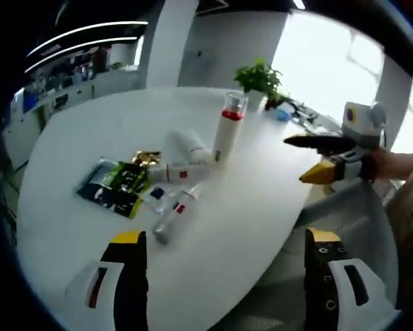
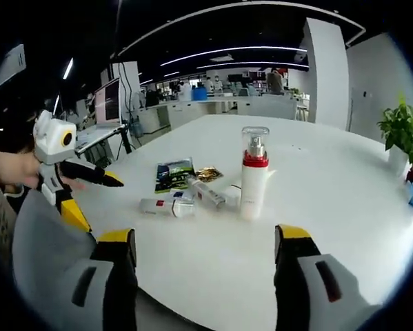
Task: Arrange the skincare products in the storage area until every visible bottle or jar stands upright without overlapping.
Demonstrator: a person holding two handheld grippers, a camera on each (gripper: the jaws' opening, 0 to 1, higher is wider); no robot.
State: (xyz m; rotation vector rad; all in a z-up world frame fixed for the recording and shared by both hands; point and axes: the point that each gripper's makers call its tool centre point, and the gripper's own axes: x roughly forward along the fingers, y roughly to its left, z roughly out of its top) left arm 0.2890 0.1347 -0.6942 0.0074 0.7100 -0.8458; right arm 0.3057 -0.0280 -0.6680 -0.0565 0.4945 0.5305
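White round table [image 1: 247,207], products clustered mid-frame in both views. Pump bottle [image 2: 253,174] with red collar and clear cap already stands upright, centre of the right gripper view; in the left gripper view it sits upper centre. Lying flat beside it: a white tube with red label [image 1: 185,171], a clear-capped small bottle [image 1: 173,214] lower down, and one more white bottle [image 1: 187,146] tipped over just behind. Dark sachets [image 1: 116,185] and a gold foil packet [image 1: 145,158] to the left of the cluster. Potted plant [image 1: 260,77] at the far edge.

Left gripper [image 1: 227,276] jaws spread wide, nothing between them. Right gripper [image 2: 205,276] likewise released, empty, hovering off the table's near edge.

Judgement: small plastic containers, light, smooth, likely to roll or slip. Pinch mid-body across the width, not the clear caps. Tube is soft, so squeeze gently.
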